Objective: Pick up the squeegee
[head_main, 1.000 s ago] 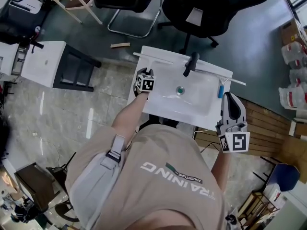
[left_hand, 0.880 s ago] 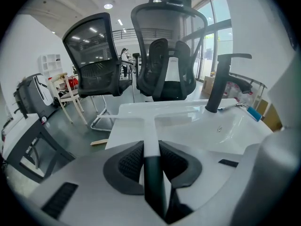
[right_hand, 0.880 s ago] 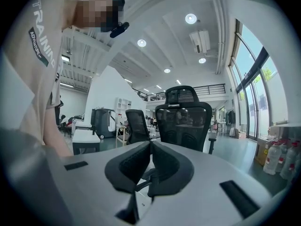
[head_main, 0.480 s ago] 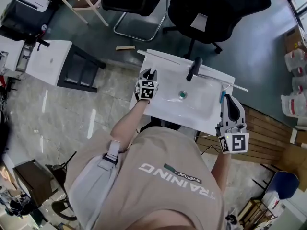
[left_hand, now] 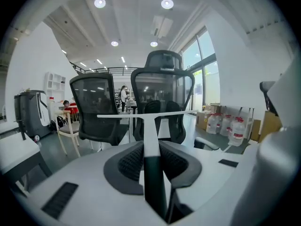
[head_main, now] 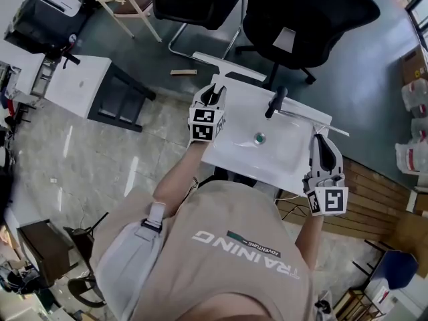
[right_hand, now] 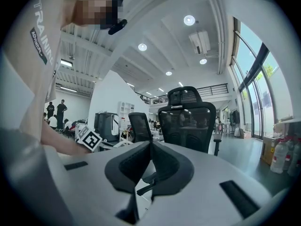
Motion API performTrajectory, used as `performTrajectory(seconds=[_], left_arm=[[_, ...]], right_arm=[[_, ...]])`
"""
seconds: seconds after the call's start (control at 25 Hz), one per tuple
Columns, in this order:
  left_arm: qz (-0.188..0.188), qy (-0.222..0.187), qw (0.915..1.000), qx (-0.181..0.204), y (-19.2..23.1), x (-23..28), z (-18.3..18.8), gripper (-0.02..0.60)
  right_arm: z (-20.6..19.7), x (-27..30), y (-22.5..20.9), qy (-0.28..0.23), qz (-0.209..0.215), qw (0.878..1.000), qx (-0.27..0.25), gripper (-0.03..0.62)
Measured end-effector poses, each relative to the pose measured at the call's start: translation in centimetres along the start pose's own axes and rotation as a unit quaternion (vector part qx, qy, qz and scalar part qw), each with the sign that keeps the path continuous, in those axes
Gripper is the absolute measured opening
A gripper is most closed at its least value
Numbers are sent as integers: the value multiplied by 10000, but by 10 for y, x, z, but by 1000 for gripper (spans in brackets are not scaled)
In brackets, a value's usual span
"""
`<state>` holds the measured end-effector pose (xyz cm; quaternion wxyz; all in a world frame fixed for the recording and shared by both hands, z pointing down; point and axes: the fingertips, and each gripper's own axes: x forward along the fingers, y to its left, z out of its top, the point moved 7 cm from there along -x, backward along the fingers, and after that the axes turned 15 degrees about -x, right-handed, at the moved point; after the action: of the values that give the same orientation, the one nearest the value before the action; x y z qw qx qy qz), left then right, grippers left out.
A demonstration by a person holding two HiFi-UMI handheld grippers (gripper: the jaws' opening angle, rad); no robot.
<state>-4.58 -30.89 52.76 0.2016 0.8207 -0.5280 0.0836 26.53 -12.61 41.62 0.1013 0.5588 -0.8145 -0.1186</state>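
Observation:
The squeegee (head_main: 230,66) is white, with a long thin blade and a handle that turns black toward the grip. My left gripper (head_main: 215,93) is shut on that handle and holds the tool in the air over the far left corner of the white sink (head_main: 231,151). In the left gripper view the squeegee (left_hand: 148,125) stands upright between the pads, its blade lying level across the top. My right gripper (head_main: 322,143) hangs at the sink's right edge, and in the right gripper view it (right_hand: 150,144) is shut on nothing.
A black faucet (head_main: 275,101) stands at the back of the sink, above the green drain (head_main: 259,138). Black office chairs (head_main: 307,12) stand beyond the sink. A white side table (head_main: 73,82) is at the left, wooden planks (head_main: 374,186) at the right.
My left gripper has risen with the squeegee, from the sink's left rim to above its far left corner. The right gripper has stayed where it was.

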Motion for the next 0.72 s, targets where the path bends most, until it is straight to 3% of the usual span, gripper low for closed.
performTrajectory(seconds=[0.36, 0.72], left_arm=[[-498, -976, 9929, 452, -45, -61, 91, 94], [-762, -1573, 9813, 804, -66, -109, 134, 94]], right_arm=[[3, -9, -1, -43, -92, 9999, -9, 38], [11, -12, 4, -119, -169, 9998, -26, 38]])
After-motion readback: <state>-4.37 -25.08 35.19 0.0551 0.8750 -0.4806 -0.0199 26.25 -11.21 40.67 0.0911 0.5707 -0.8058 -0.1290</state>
